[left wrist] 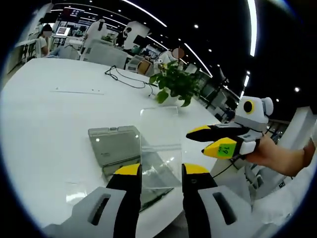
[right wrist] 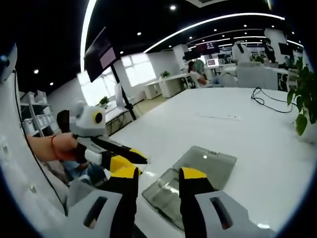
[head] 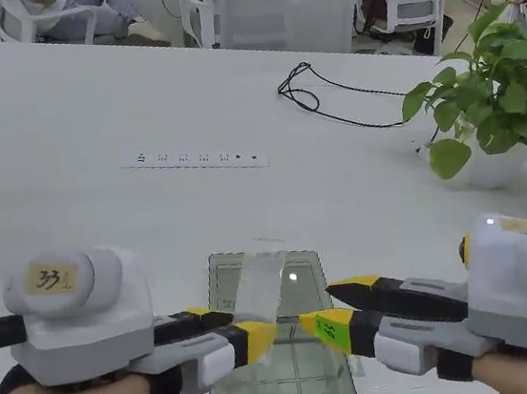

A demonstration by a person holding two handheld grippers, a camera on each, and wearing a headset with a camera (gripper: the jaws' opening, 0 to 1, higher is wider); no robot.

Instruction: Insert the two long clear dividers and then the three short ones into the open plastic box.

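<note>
Holding a clear divider (left wrist: 159,144) upright by its side edges in my left gripper (left wrist: 162,169), I have it over the open box (head: 340,385) near me. My right gripper (head: 320,308) hangs just right, jaws apart, empty. Squeezing could bow the thin sheet; if it tilts, it could enter crooked, jam, or slip free.

Table (head: 90,113): white, matt, smooth. Box (head: 327,381): smoke-tinted clear plastic, glossy, catches a lamp glint. Divider (head: 260,284): clear plastic with a faint milky sheen. Left gripper (left wrist: 161,171) and right gripper (right wrist: 156,173): matt pale-grey plastic shells, black jaws with yellow tips. Far power strip (head: 191,159): white plastic. Plant (head: 487,97), far right: glossy leaves.
</note>
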